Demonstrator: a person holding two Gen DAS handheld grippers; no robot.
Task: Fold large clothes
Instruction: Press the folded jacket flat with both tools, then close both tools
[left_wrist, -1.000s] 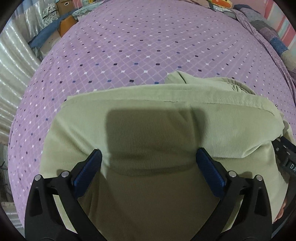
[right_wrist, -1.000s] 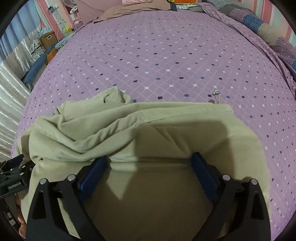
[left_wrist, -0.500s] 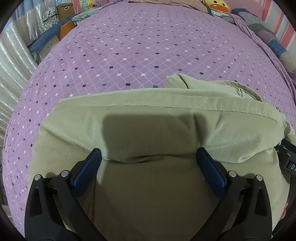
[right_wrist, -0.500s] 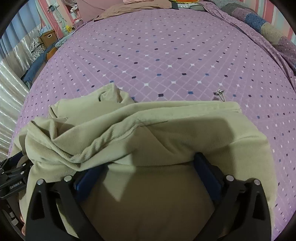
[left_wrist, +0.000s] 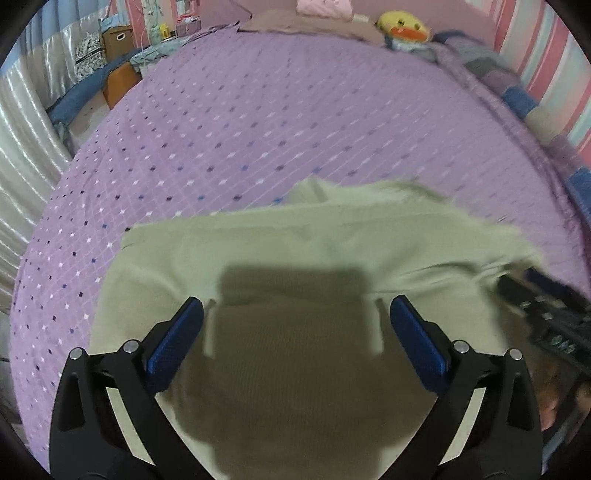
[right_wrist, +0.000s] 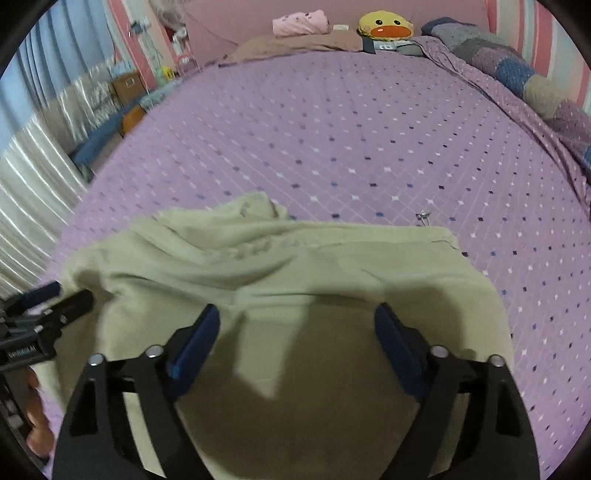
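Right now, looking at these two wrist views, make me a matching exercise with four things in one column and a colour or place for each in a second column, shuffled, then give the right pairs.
Things:
1. garment
2. bedspread
3. duck plush
4. cardboard box

Descriptions:
A. yellow with an orange beak, at the head of the bed
B. pale green, lying under both grippers
C. brown, on the floor left of the bed
D. purple with a small diamond pattern

Pairs: 1-B, 2-D, 3-A, 4-C
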